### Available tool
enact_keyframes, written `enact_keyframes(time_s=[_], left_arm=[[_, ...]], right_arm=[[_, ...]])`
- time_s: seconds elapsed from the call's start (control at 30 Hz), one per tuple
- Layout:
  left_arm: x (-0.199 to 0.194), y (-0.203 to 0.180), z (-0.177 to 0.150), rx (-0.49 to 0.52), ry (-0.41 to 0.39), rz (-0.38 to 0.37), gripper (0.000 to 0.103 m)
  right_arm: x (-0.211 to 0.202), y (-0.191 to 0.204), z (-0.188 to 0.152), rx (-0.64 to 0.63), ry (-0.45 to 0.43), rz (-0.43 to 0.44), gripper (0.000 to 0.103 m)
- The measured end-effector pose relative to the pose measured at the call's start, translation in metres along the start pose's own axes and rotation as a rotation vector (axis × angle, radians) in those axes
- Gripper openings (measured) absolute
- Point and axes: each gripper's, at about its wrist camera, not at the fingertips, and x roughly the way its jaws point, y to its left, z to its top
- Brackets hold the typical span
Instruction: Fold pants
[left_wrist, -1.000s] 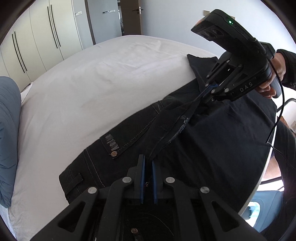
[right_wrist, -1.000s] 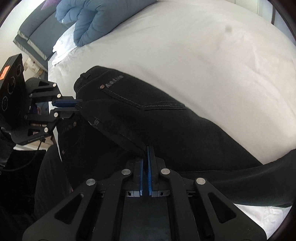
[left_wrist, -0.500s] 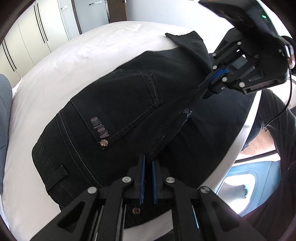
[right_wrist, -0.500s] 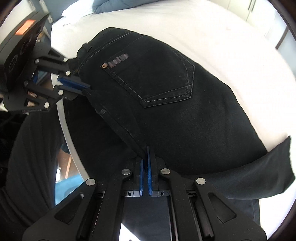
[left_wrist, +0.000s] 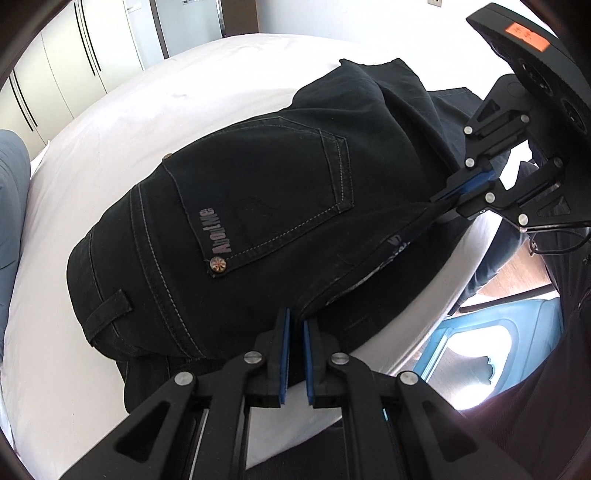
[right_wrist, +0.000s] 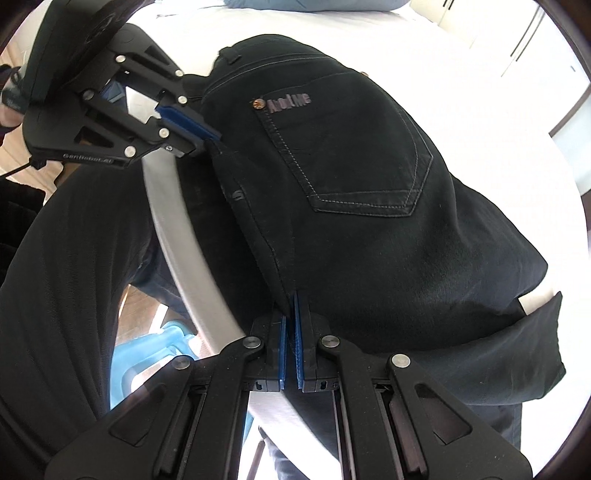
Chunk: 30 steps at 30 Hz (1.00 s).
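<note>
I keep my left gripper (left_wrist: 294, 325) and my right gripper (right_wrist: 290, 302) both clamped on one edge of the black jeans (left_wrist: 258, 206), stretching it taut so the halves stack squarely. The jeans lie doubled at the white bed's (left_wrist: 184, 92) near edge, back pocket (right_wrist: 354, 147) up, legs bunched behind.

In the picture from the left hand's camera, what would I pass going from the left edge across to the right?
Blue-grey pillow → white bed sheet → black pants, back pocket showing → right gripper pinching the pants' edge → pale blue chair beyond the bed.
</note>
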Motion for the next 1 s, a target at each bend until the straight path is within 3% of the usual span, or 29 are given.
enact_keyframes(time_s=[0.13, 0.37, 0.7, 0.83, 0.87, 0.97, 1.0], left_arm=[[-0.003, 0.011, -0.003, -0.007, 0.005, -0.001, 0.007], [-0.007, 0.026, -0.003, -0.005, -0.013, 0.002, 0.007], [0.010, 0.006, -0.007, -0.008, 0.004, -0.008, 0.012], [0.004, 0.004, -0.007, -0.008, -0.012, 0.005, 0.015], [-0.001, 0.002, -0.008, -0.010, -0.013, 0.008, 0.020], [-0.022, 0.000, -0.010, -0.042, -0.015, -0.009, 0.072], [-0.033, 0.001, -0.011, -0.056, -0.038, 0.004, 0.074]], right_arm=[[-0.005, 0.012, -0.007, -0.017, 0.008, -0.009, 0.003], [-0.006, -0.014, -0.007, 0.015, -0.005, -0.028, 0.003], [0.000, -0.023, -0.005, -0.008, 0.018, -0.050, 0.004], [0.007, -0.028, -0.003, 0.052, 0.012, -0.056, 0.005], [0.006, -0.030, -0.003, 0.069, 0.007, -0.051, 0.005], [0.007, -0.035, -0.003, 0.107, -0.008, -0.027, 0.006], [0.008, -0.038, -0.004, 0.117, -0.015, -0.019, 0.006]])
